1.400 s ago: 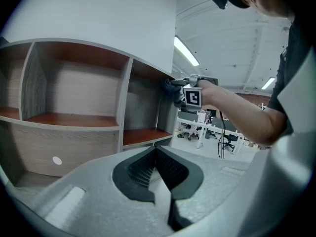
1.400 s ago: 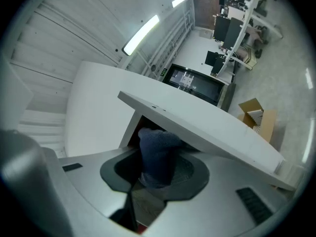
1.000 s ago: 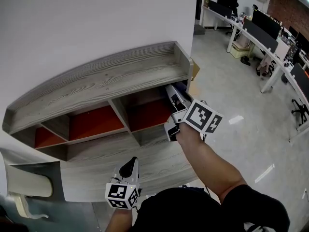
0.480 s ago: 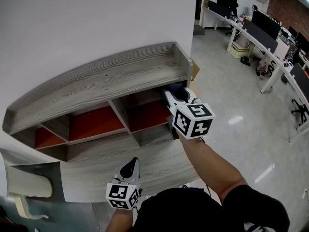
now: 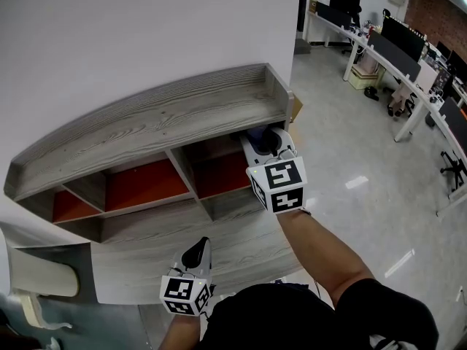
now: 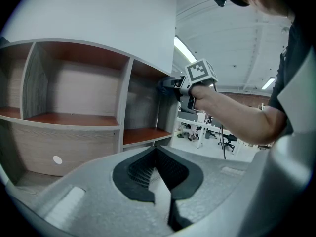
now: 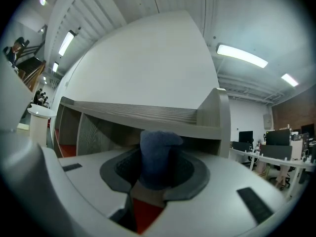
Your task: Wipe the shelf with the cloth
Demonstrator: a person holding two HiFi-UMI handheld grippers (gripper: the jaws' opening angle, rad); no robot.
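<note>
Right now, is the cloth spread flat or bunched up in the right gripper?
Bunched up. The blue cloth stands as a wad in the right gripper, jaws shut on it, not spread over the shelf.

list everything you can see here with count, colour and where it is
shelf unit: one, grey wood, against the wall
compartment panels: three showing, orange-red, under the top shelf
cloth: one, dark blue, at the shelf unit's right end
wall: white, behind the shelf unit
desks: a row, white, far right
monitors: several, black, on the desks
floor: grey, glossy
left gripper: grey, jaws together, empty, low
right gripper: grey, shut on the cloth
right forearm: bare
</note>
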